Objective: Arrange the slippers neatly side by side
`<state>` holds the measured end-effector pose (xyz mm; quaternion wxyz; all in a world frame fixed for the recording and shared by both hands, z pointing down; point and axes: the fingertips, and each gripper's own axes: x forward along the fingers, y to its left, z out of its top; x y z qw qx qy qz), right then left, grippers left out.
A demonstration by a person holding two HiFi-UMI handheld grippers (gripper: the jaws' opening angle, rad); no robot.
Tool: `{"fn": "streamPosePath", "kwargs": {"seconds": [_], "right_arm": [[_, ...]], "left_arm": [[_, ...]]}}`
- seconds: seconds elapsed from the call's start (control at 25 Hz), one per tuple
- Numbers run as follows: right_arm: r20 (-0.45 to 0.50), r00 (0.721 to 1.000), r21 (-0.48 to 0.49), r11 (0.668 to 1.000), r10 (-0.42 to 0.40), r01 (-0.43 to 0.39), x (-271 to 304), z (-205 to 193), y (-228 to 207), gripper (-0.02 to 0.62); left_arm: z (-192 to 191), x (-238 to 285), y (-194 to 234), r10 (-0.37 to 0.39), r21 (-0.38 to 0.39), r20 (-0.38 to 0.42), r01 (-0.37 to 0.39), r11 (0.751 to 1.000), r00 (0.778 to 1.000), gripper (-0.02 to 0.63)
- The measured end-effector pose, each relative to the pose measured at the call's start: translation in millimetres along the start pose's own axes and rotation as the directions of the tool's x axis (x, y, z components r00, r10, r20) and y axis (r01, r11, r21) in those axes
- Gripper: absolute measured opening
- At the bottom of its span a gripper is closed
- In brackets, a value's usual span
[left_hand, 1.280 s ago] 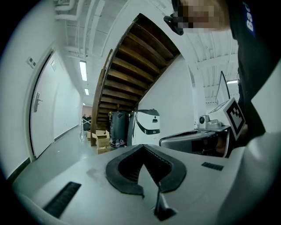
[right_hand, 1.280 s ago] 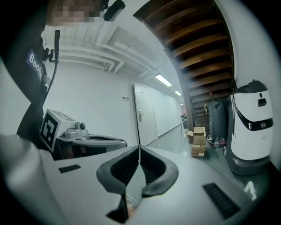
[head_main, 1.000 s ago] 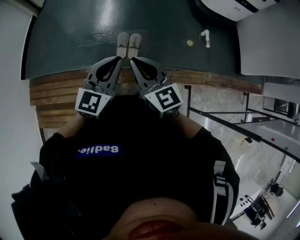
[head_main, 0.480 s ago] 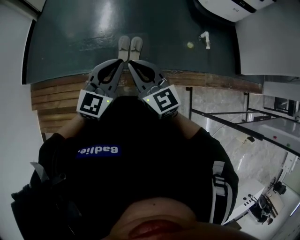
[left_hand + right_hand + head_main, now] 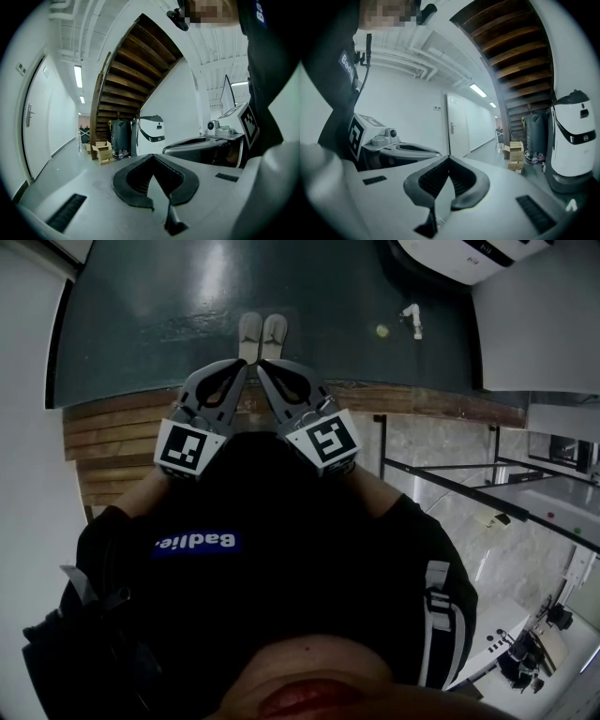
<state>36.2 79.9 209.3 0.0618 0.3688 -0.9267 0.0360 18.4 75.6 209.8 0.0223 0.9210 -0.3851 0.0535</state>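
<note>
The slippers (image 5: 261,334) lie side by side on the dark floor (image 5: 141,315), long axes running away from the person. The left hand-held gripper (image 5: 241,365) and the right hand-held gripper (image 5: 262,365), both closed and empty, hover near them. A yellow ball (image 5: 382,330) lies well apart.

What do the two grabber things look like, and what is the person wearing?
The left gripper and right gripper are grey plastic with pointed, loop-shaped jaws. Their pads are black and ribbed. Each carries a pale cube printed with black square markers. The person wears a black top with a blue label.
</note>
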Motion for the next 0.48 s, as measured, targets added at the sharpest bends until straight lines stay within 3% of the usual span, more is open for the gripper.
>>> {"fn": "streamPosePath", "kwargs": {"seconds": [0.48], "right_arm": [[0.002,1.000,0.001,1.000,0.003,-0.003,-4.8,-2.0,5.2,0.000]], "left_arm": [[-0.8,-8.9,-2.0,0.012,-0.012,0.008,-0.012,1.000,1.000,0.002]]}}
